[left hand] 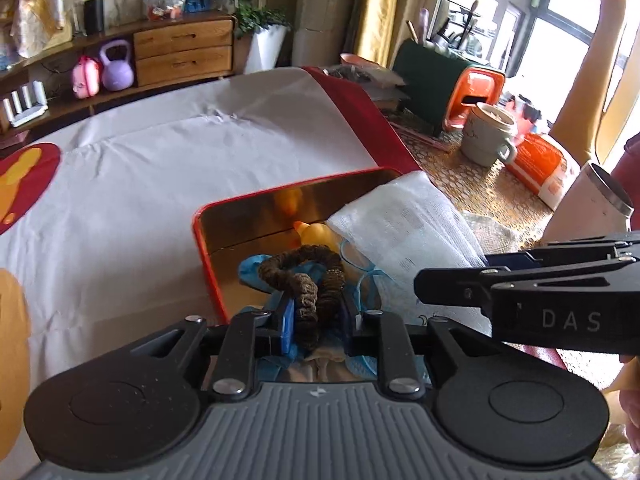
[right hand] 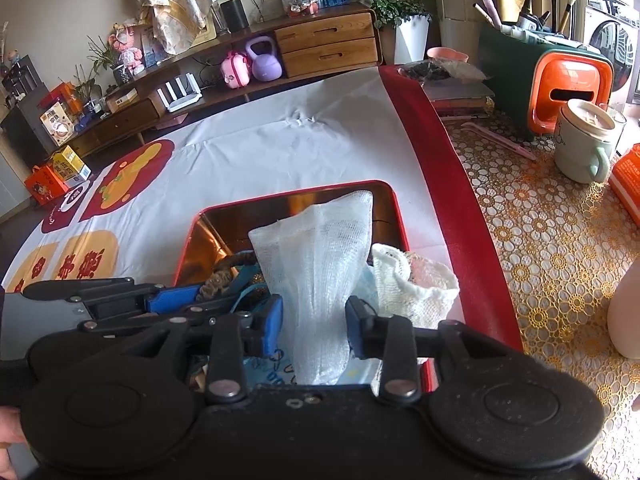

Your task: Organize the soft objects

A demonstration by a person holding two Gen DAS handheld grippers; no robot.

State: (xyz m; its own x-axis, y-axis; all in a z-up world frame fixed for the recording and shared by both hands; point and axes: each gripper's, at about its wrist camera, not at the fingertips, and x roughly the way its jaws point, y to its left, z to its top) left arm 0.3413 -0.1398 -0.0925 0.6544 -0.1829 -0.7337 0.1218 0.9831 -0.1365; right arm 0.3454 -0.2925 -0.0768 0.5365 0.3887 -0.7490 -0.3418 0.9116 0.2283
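A red tin (left hand: 208,248) with a gold inside stands on the white cloth and holds several soft things. My left gripper (left hand: 316,308) is shut on a brown scrunchie (left hand: 308,276) that lies over a blue mask (left hand: 252,270), just in front of a yellow toy (left hand: 316,232). My right gripper (right hand: 314,324) is open, and a white gauze cloth (right hand: 316,248) stands up between its blue pads and leans on the tin's far rim (right hand: 384,192). A white knitted cloth (right hand: 416,284) hangs over the tin's right side. The left gripper (right hand: 176,294) lies just left of the right one.
The white bed-like surface (left hand: 160,152) has a red edge (right hand: 440,152) on the right. Beyond it a lace-patterned table (right hand: 540,248) carries a pale mug (right hand: 584,148), an orange packet (left hand: 540,168) and a white bottle (left hand: 588,208). An orange stool (right hand: 568,88) and a wooden sideboard (right hand: 328,44) stand behind.
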